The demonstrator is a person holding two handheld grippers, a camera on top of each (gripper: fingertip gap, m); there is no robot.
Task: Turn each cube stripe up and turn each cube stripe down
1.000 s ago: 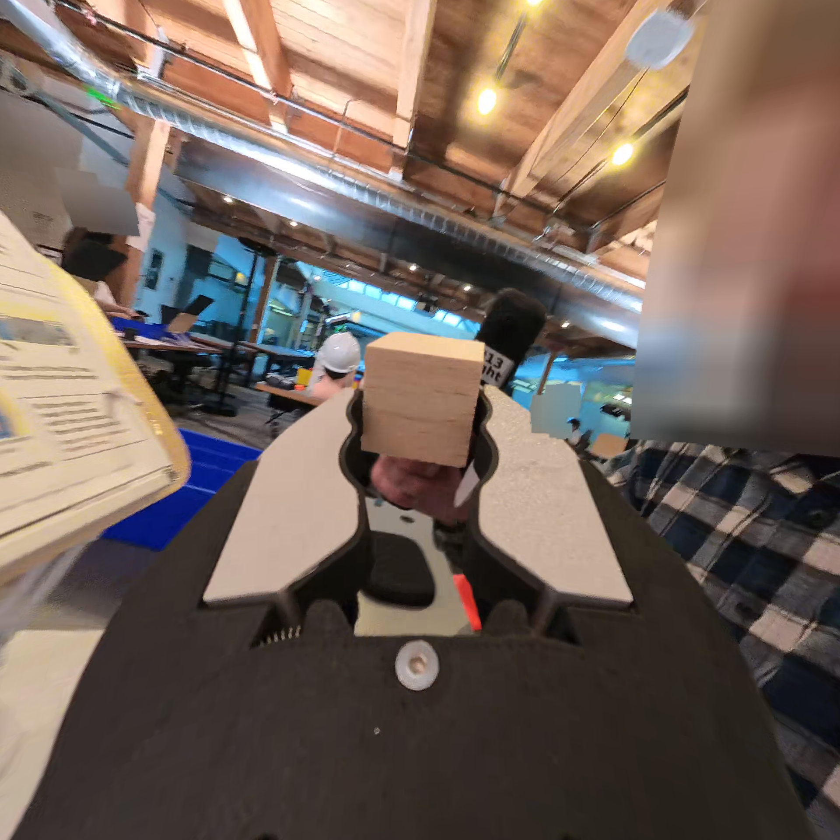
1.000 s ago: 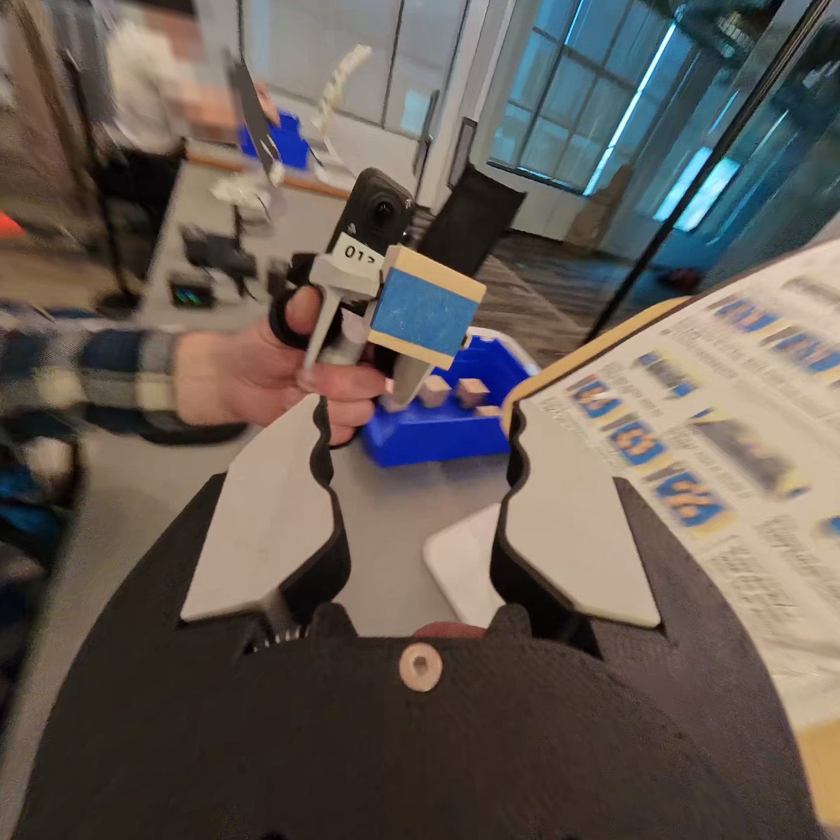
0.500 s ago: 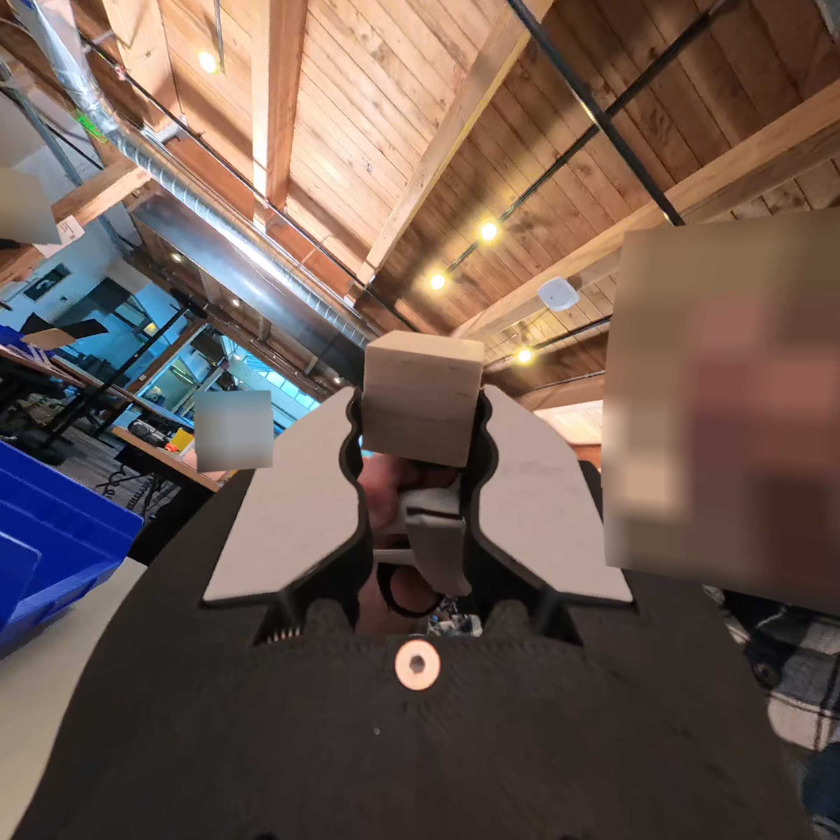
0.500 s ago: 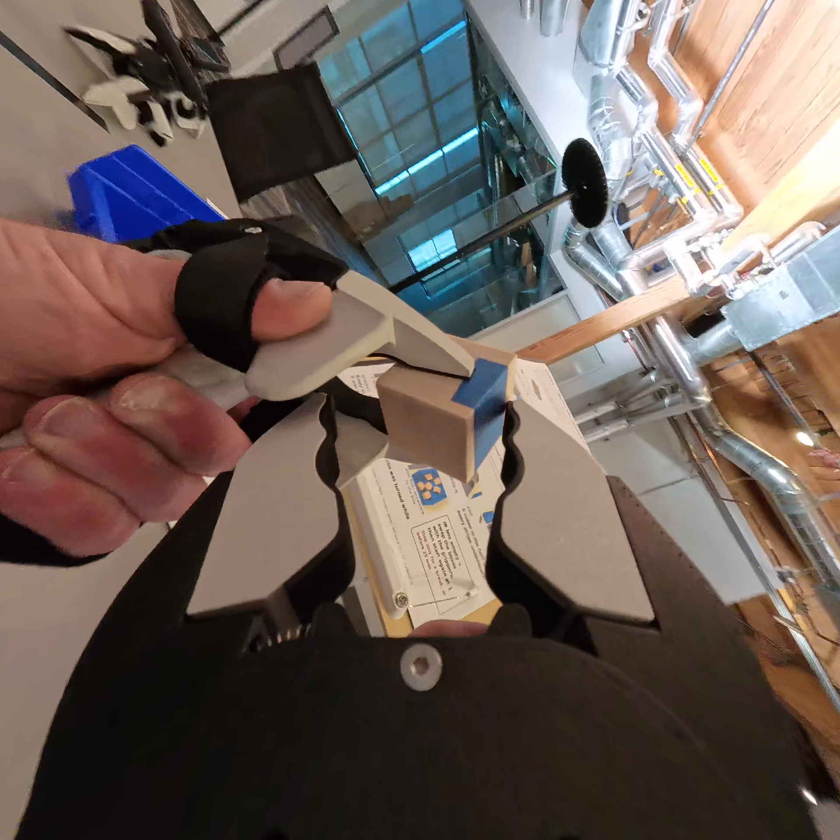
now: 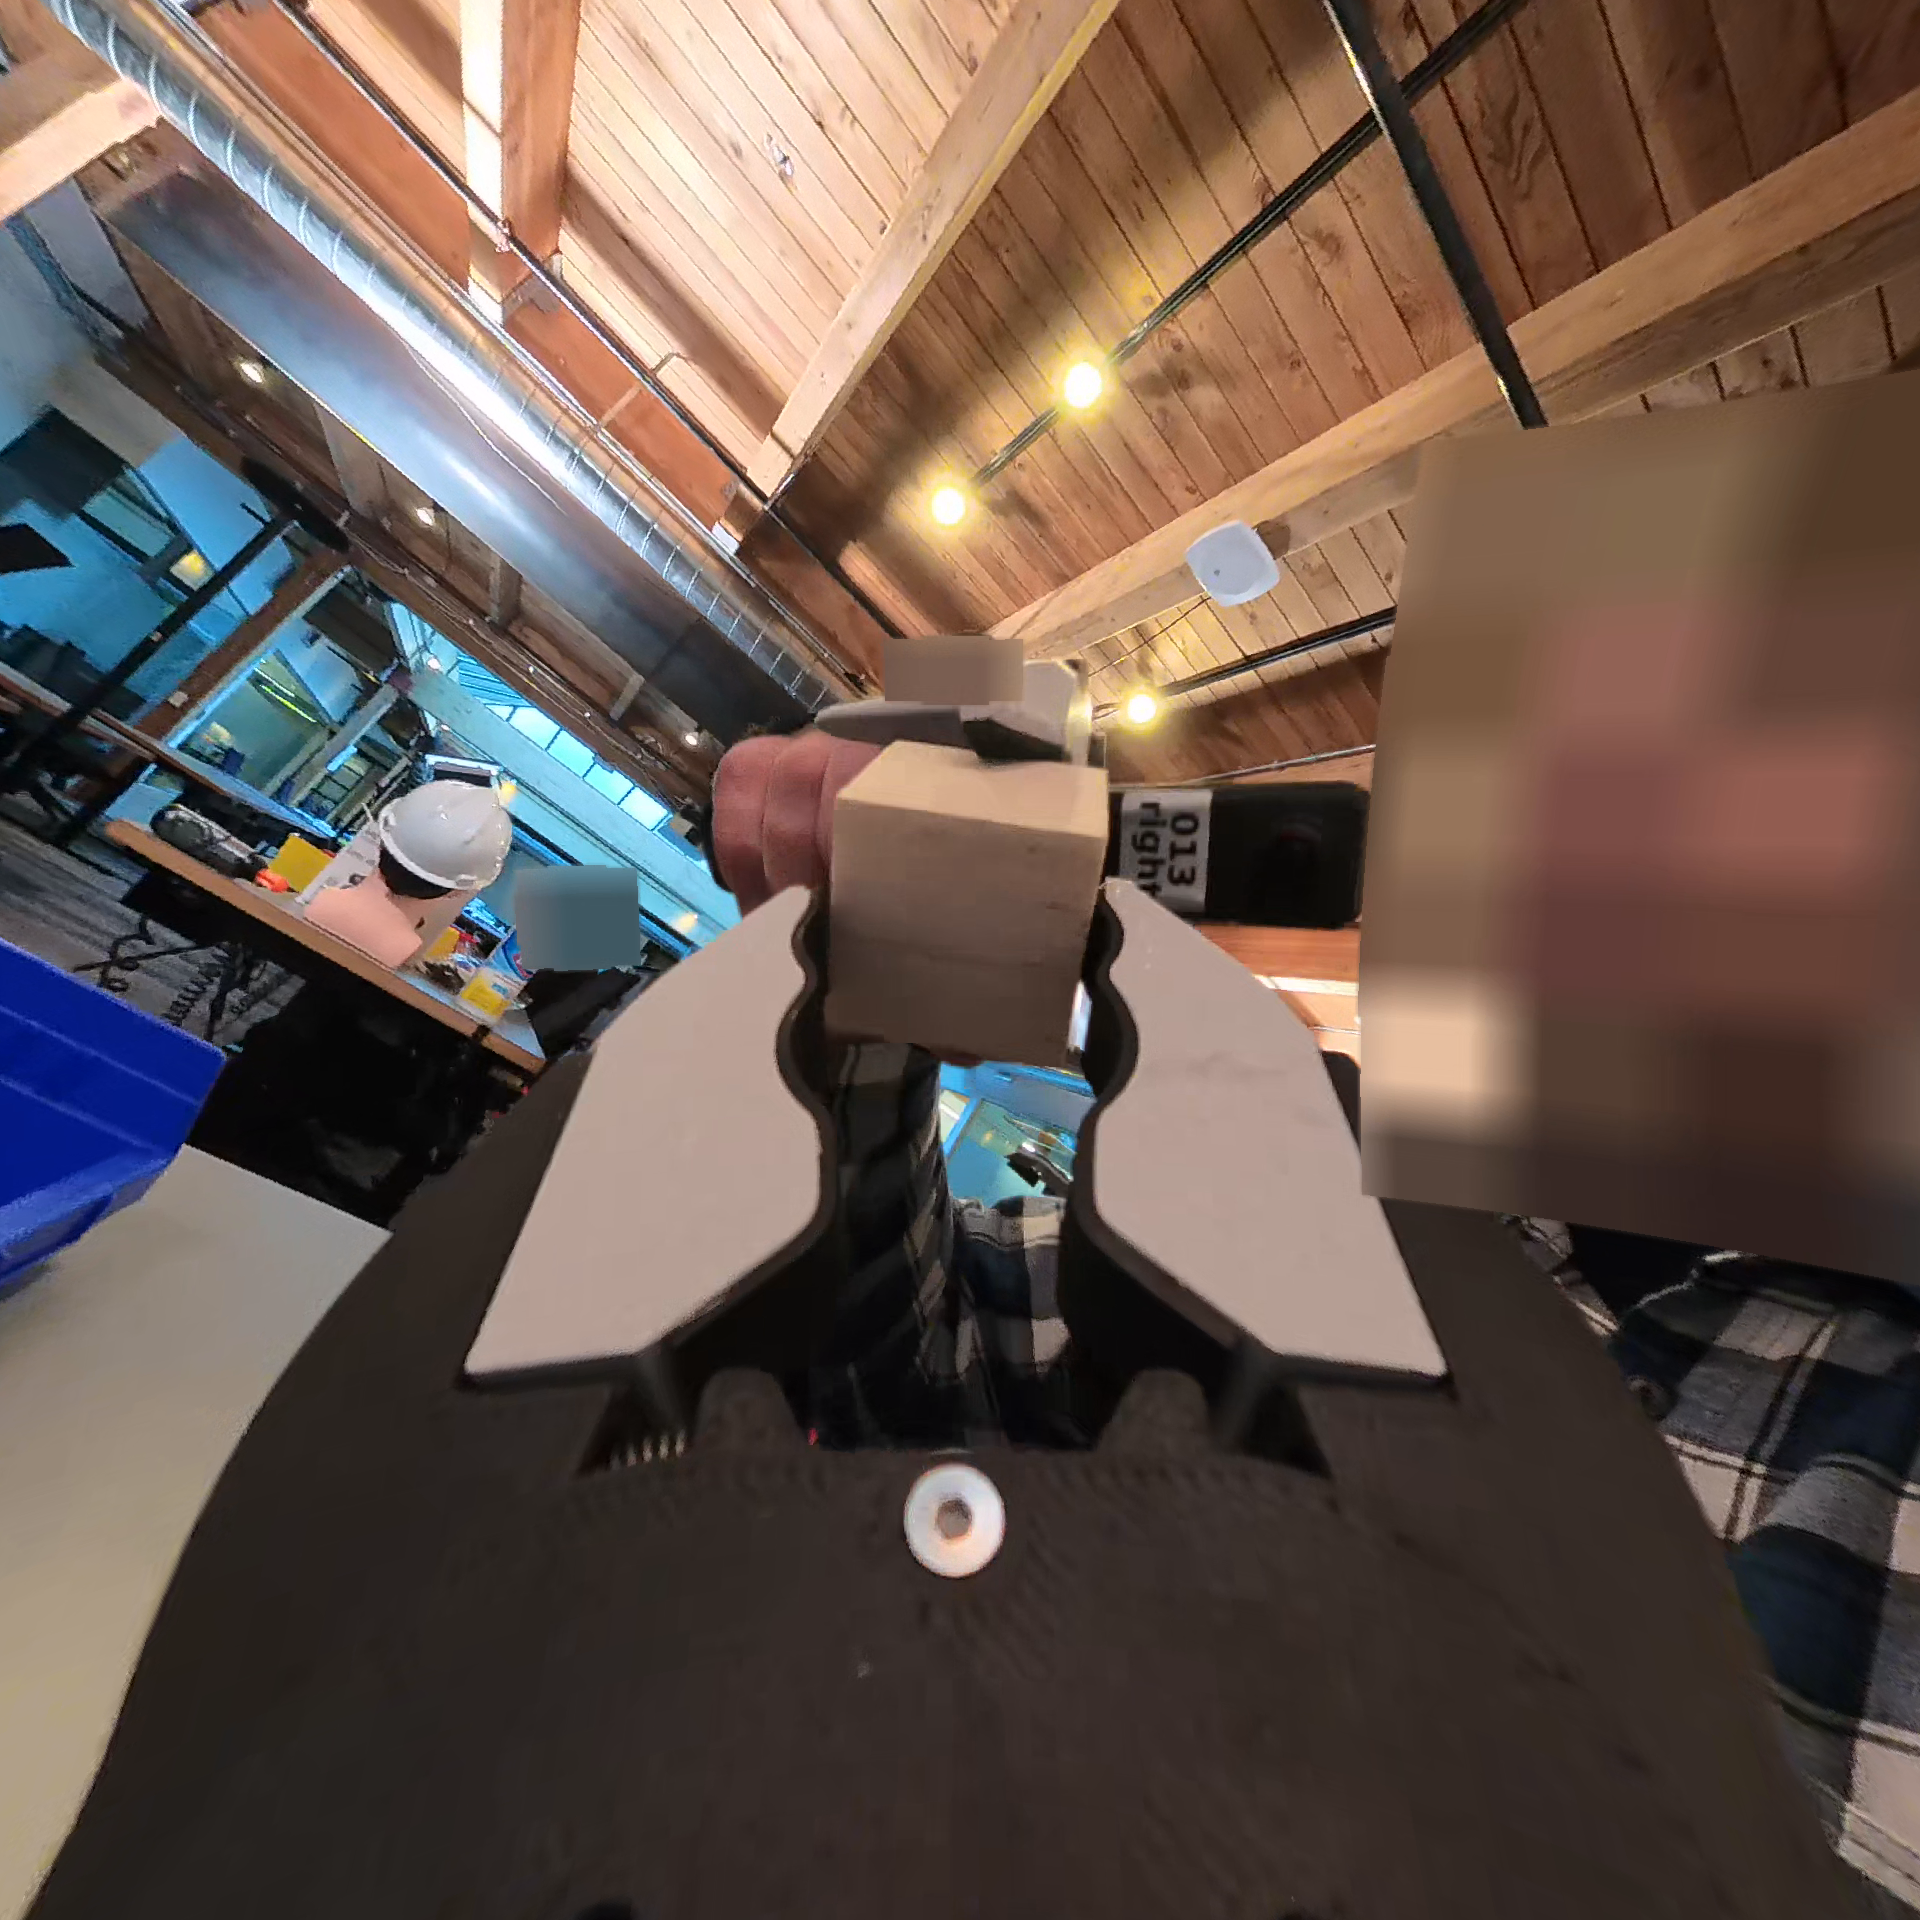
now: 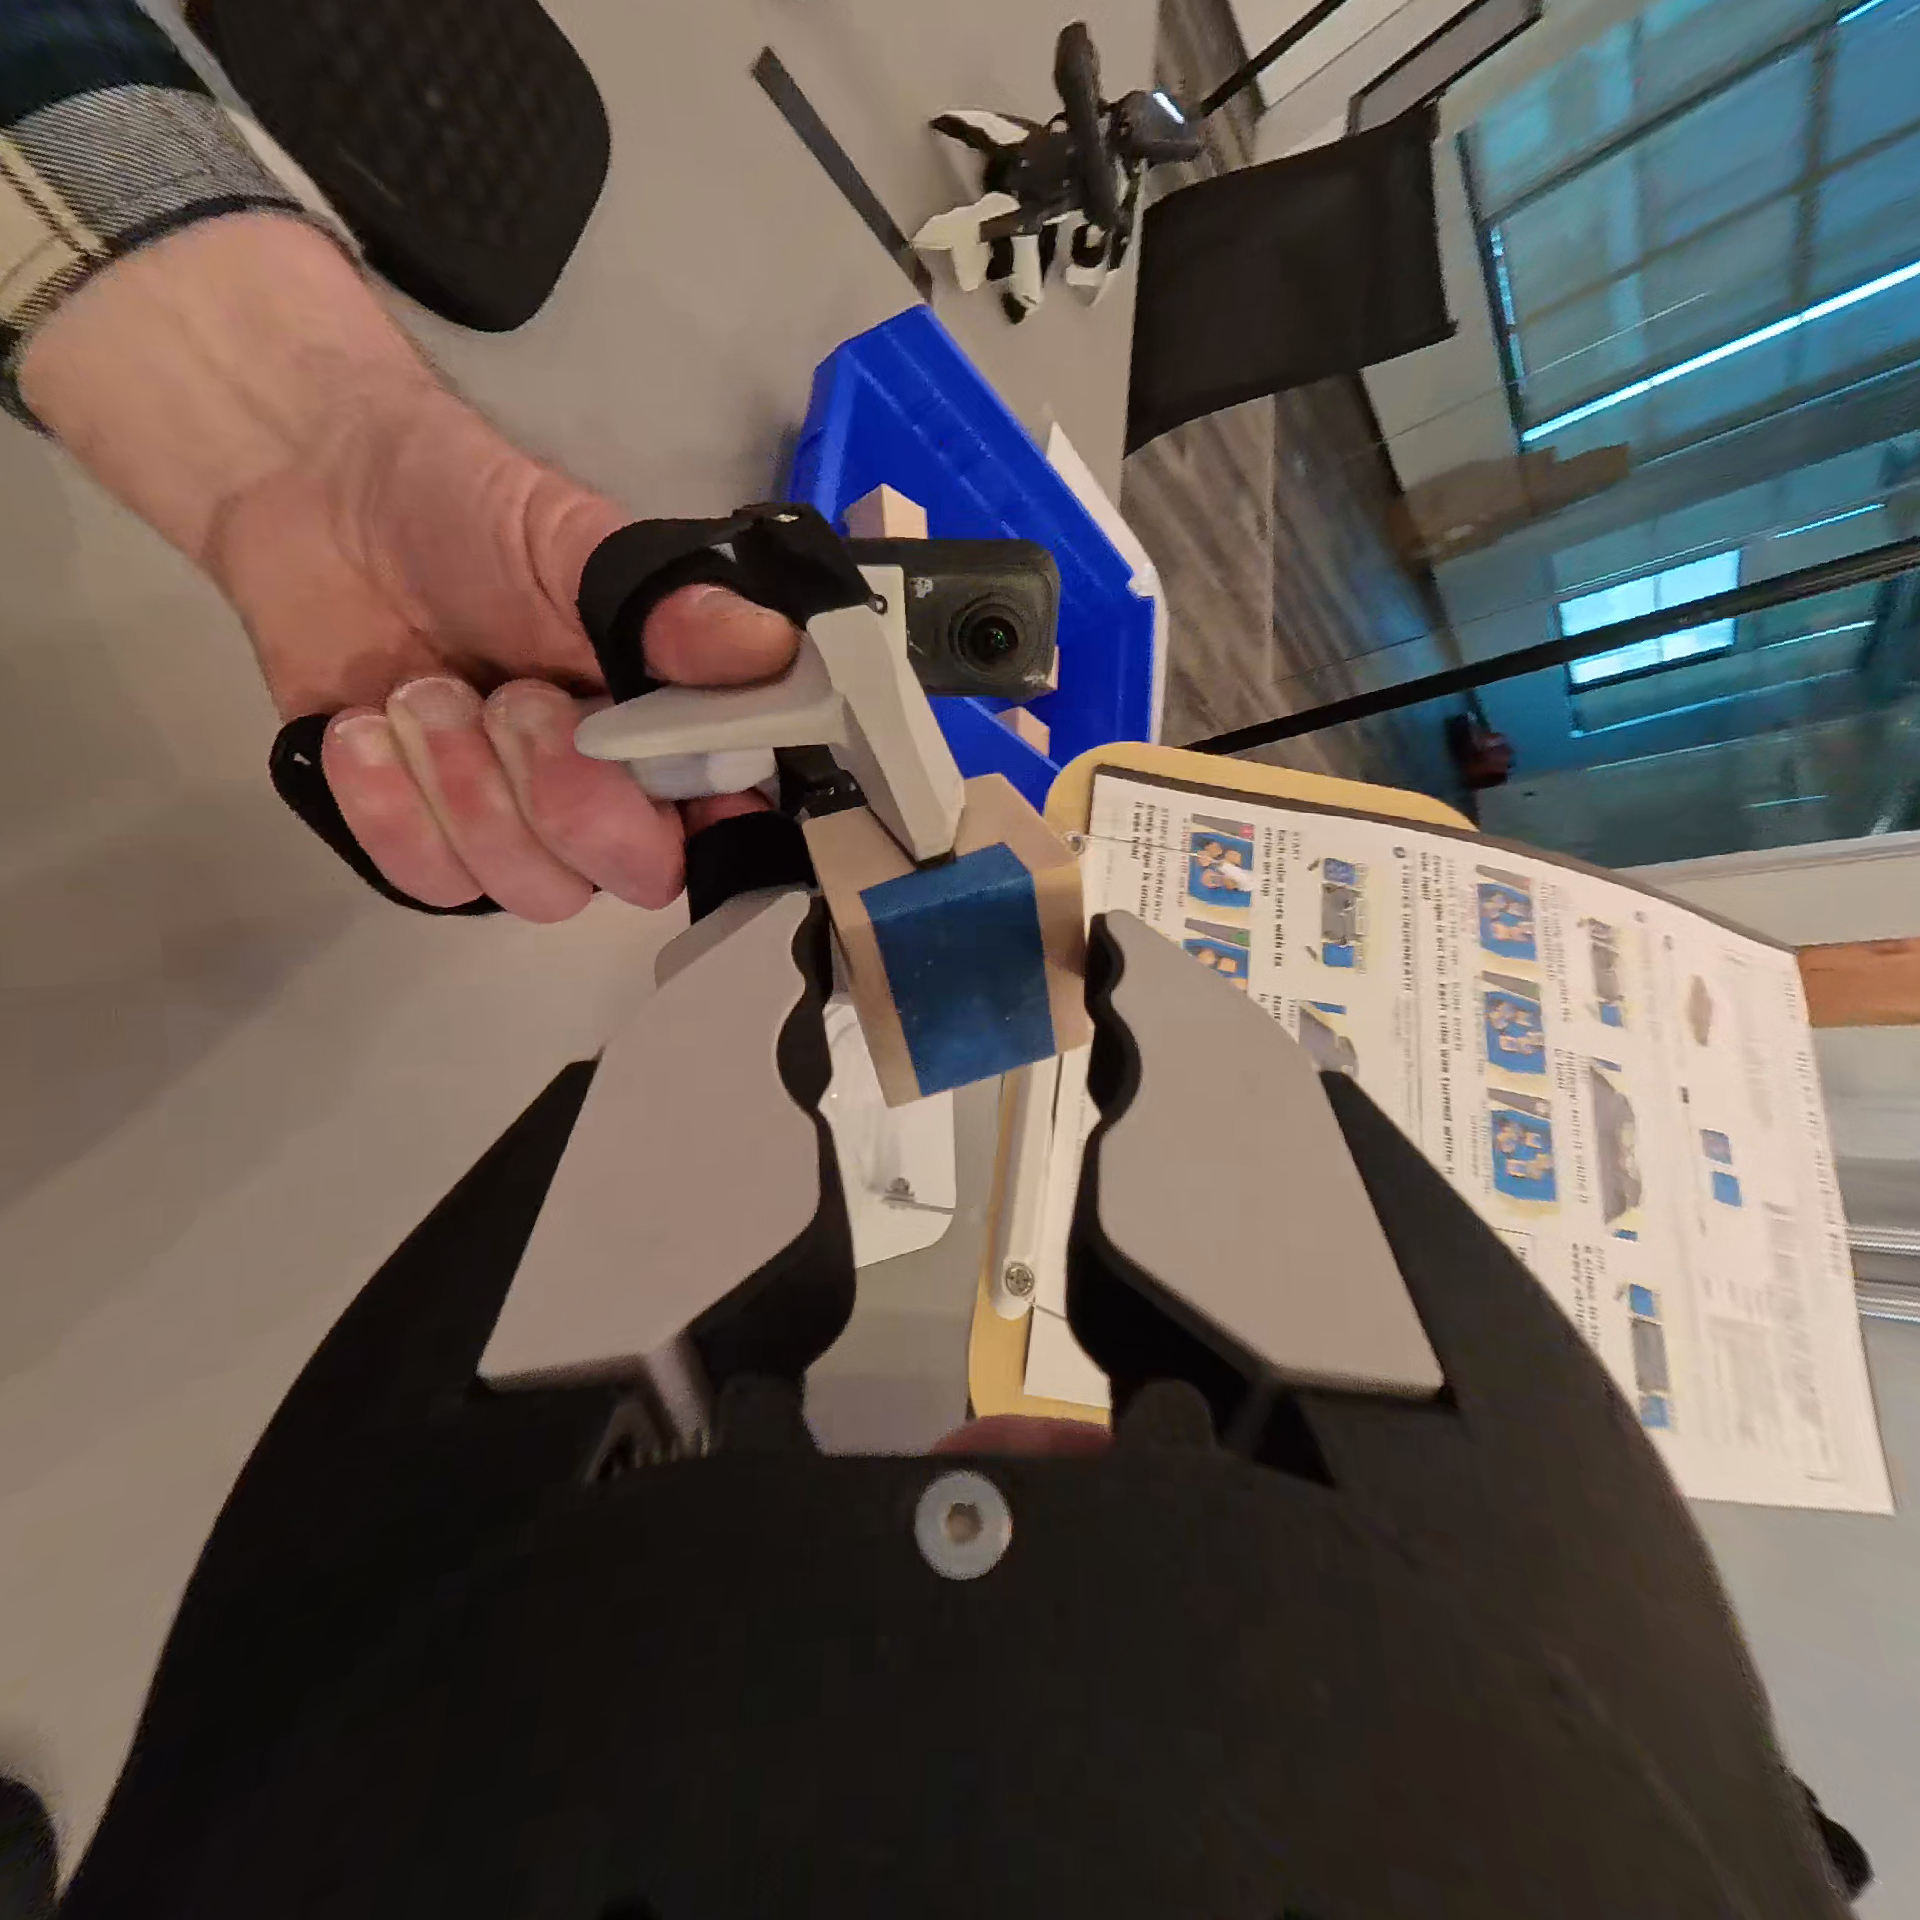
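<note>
Both grippers are clamping one striped cube point(image 6: 961, 966) mid-handoff above the blue bin point(image 6: 914, 416); bin cubes point(image 6: 894, 511) apparently still pending.

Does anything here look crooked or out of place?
Yes. The wooden cube with the blue stripe sits tilted between the right tool. The left tool also grips it, in mid-air above the table.

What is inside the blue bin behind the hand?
The blue bin holds plain wooden blocks: one shows near its top, another edge lower down. A camera and the hand hide the rest.
</note>
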